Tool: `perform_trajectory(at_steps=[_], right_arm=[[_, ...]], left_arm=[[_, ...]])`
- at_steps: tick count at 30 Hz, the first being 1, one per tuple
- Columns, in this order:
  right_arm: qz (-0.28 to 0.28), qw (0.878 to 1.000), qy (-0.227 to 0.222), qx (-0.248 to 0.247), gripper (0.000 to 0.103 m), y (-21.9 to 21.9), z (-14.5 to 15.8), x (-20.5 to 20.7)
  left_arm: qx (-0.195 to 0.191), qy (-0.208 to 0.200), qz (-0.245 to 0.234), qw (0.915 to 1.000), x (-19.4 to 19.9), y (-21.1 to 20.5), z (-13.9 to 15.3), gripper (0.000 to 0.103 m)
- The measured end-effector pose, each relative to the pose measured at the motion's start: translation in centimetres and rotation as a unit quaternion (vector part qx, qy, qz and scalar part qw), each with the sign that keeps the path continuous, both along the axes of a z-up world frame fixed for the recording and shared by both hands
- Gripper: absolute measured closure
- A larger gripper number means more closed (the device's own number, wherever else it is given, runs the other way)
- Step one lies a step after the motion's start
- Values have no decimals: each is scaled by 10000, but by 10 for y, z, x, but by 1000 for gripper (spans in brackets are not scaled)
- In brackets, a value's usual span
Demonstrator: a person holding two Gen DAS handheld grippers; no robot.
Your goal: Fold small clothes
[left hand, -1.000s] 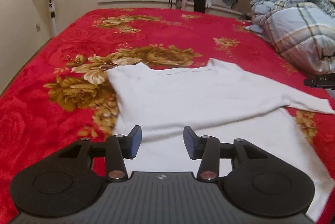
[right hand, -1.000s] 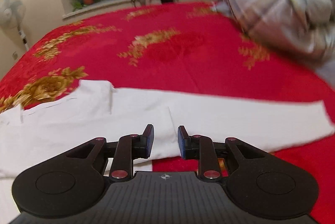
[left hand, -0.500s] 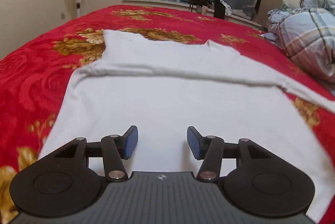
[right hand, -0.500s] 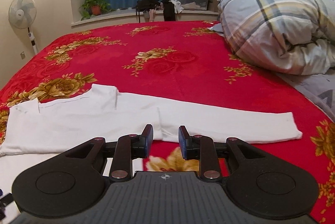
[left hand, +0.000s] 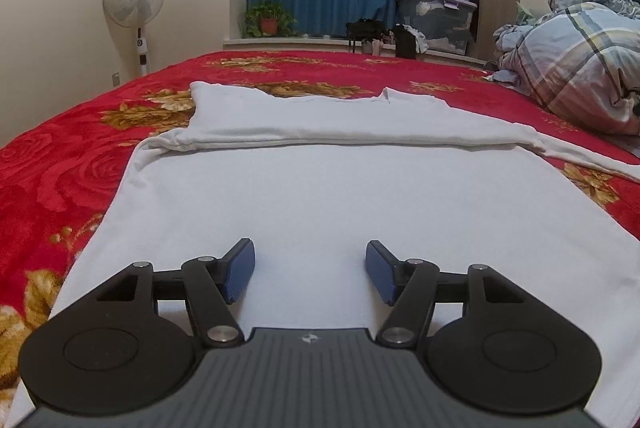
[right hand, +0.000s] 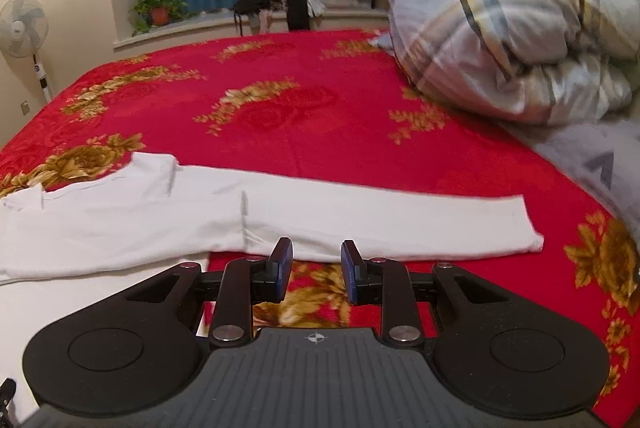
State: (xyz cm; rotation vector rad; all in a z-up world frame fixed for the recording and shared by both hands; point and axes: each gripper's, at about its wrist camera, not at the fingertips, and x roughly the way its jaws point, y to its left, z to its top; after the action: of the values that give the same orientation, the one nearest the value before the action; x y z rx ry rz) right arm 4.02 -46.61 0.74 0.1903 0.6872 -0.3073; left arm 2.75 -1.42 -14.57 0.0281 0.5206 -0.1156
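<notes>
Shirt (left hand: 340, 196) hem hidden behind gaping left tool (left hand: 311, 270), collar distant.

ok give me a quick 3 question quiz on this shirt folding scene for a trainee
1. True or false: the left gripper is shut on the white shirt.
2. Which sleeve already lies folded across the shirt? A. left sleeve B. right sleeve
3. Fill in: the shirt lies on a ____ floral blanket.

Key
1. False: its jaws are open and hold nothing.
2. A. The right sleeve lies stretched out over the blanket, ahead of the open right gripper.
3. Red.
</notes>
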Motion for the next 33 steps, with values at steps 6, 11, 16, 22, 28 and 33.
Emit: perform_trajectory(at_steps=[6, 11, 16, 22, 28, 33], right_arm=[[-883, 9928, 456, 666, 75, -94, -43, 34], [-1829, 9753, 671, 1042, 75, -160, -80, 43], [-2438, 9543, 597, 1625, 74, -202, -106, 36], [-2718, 9454, 284, 1776, 74, -217, -112, 39], [-2953, 9315, -128, 2121, 71, -232, -108, 38], [-3076, 9242, -221, 2254, 68, -235, -112, 40]], left_arm=[[-189, 22, -34, 9998, 2, 6, -2, 35], [-262, 13, -56, 9996, 3, 10, -3, 34], [-327, 9, -81, 9994, 3, 11, -4, 35], [-358, 8, -89, 9993, 3, 12, -4, 34], [-445, -8, -108, 9989, 4, 15, -6, 35], [-541, -4, -126, 9985, 5, 17, -7, 35]])
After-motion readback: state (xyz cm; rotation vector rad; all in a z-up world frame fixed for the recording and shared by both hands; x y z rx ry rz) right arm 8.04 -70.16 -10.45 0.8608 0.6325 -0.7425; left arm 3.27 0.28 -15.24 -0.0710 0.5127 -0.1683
